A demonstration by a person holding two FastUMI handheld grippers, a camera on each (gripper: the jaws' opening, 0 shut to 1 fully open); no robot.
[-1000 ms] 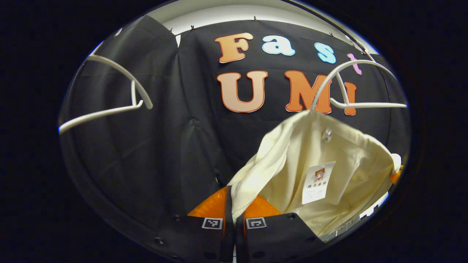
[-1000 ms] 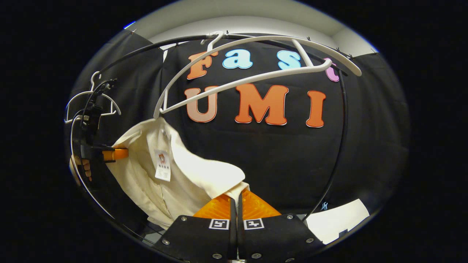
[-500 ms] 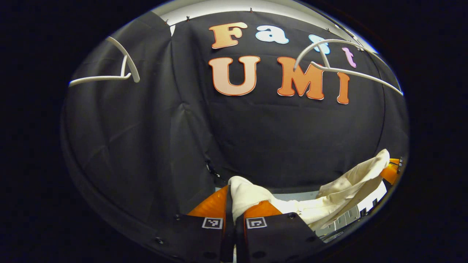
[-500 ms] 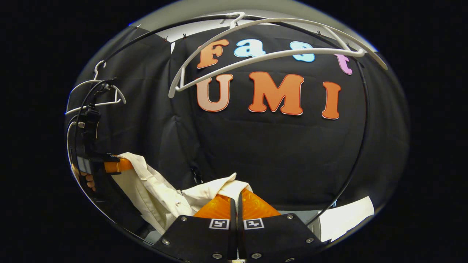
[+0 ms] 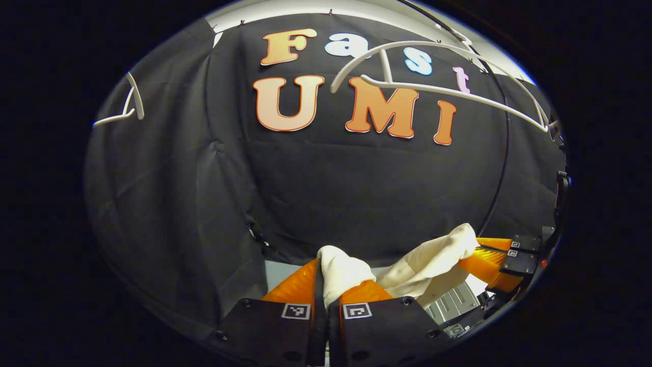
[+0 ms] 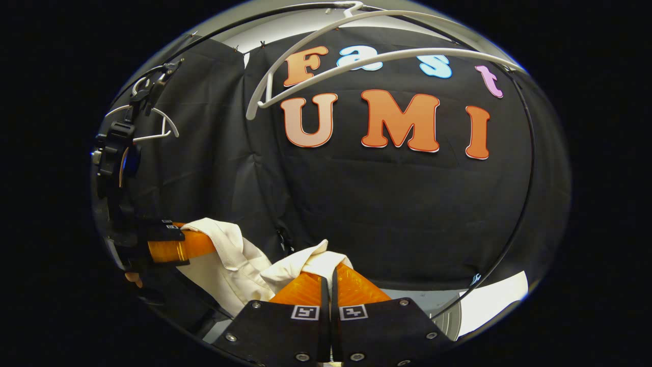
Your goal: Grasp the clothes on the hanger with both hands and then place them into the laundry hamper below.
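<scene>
A cream garment [image 5: 423, 260] sags in a short bunched span between my two grippers, free of the bare white hanger [image 5: 438, 89] high above it. In the left gripper view, my left gripper [image 5: 331, 270] is shut on one fold of the cloth. My right gripper [image 5: 476, 255] pinches the other end at the lower right. In the right gripper view, my right gripper [image 6: 330, 272] is shut on a bunched fold of the garment [image 6: 229, 255]. The left gripper [image 6: 196, 242] holds the far end at the left. The bare hanger [image 6: 356, 61] hangs overhead on the rail.
A black curved rail [image 6: 524, 193] arcs down the right side, and a second bare white hanger [image 6: 147, 127] hangs at the far left. A grey slatted thing [image 5: 448, 306] lies below the garment. A white patch [image 6: 489, 300] shows at the lower right.
The garment has come off the hanger and dropped from a wide spread into a low bunch. Both grippers moved down and closer together, still holding it.
</scene>
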